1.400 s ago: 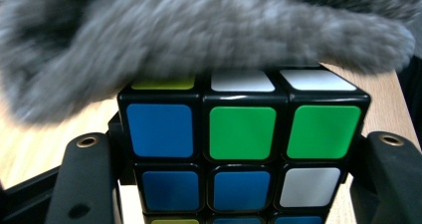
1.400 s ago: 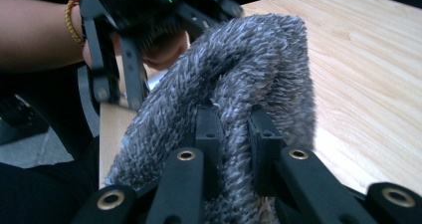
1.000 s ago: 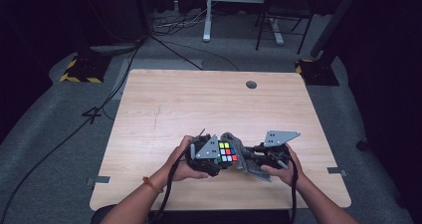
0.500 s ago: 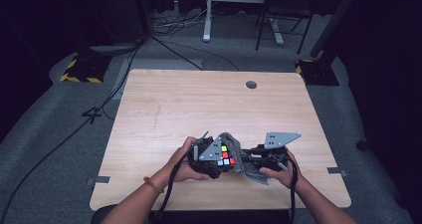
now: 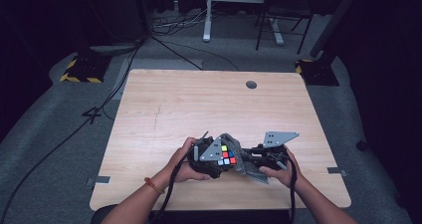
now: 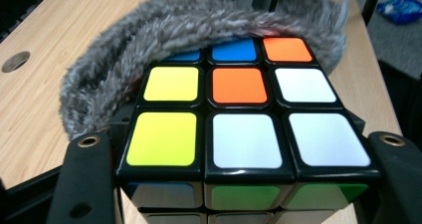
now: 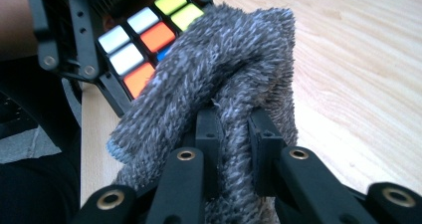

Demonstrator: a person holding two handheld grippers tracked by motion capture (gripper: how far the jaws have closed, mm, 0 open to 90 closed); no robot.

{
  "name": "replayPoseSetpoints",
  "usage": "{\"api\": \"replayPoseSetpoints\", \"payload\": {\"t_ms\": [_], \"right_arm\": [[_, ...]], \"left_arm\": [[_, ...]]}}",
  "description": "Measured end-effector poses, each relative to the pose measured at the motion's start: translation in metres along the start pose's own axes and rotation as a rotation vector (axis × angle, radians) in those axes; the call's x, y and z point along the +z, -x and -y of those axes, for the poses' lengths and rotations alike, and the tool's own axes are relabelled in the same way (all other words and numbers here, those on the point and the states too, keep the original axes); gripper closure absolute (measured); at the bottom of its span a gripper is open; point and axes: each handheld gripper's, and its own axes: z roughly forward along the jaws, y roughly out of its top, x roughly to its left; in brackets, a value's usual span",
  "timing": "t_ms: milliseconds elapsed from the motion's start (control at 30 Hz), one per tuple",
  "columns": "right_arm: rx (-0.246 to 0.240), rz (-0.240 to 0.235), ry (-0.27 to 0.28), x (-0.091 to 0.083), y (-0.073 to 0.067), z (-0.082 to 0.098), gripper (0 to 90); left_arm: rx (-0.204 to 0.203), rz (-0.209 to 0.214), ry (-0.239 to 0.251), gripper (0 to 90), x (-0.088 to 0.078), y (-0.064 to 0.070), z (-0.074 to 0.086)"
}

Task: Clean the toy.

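Observation:
A Rubik's cube (image 5: 226,155) sits just above the near part of the wooden table (image 5: 199,99), and my left gripper (image 5: 219,159) is shut on it. In the left gripper view the cube (image 6: 244,114) shows yellow, orange and white stickers between the two black jaws of the left gripper (image 6: 239,184). A grey fuzzy cloth (image 6: 164,30) drapes over the cube's far edge. My right gripper (image 7: 234,134) is shut on that cloth (image 7: 224,69), which is bunched and pressed against the cube (image 7: 144,30). From above, the cloth (image 5: 245,160) lies between the two hands, beside my right gripper (image 5: 253,162).
A round cable hole (image 5: 251,84) sits near the table's far edge. Cables (image 5: 124,84) run across the grey floor at the left. Desk legs (image 5: 206,15) and yellow-black striped bases (image 5: 79,69) stand beyond the table.

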Motion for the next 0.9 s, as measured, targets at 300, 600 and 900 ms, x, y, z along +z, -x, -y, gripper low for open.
{"api": "replayPoseSetpoints", "payload": {"t_ms": [300,600,900], "right_arm": [[-0.010,-0.042,0.038,-0.001,-0.007,-0.003,79.0],[-0.030,-0.025,0.049,-0.002,-0.009,-0.006,79.0],[-0.036,0.008,0.004,0.002,-0.009,-0.003,79.2]], "left_arm": [[0.011,-0.003,-0.076,33.2,0.008,0.003,0.001],[0.010,-0.015,-0.051,33.4,0.005,0.001,0.000],[-0.003,-0.029,-0.040,33.0,0.004,0.000,-0.001]]}}
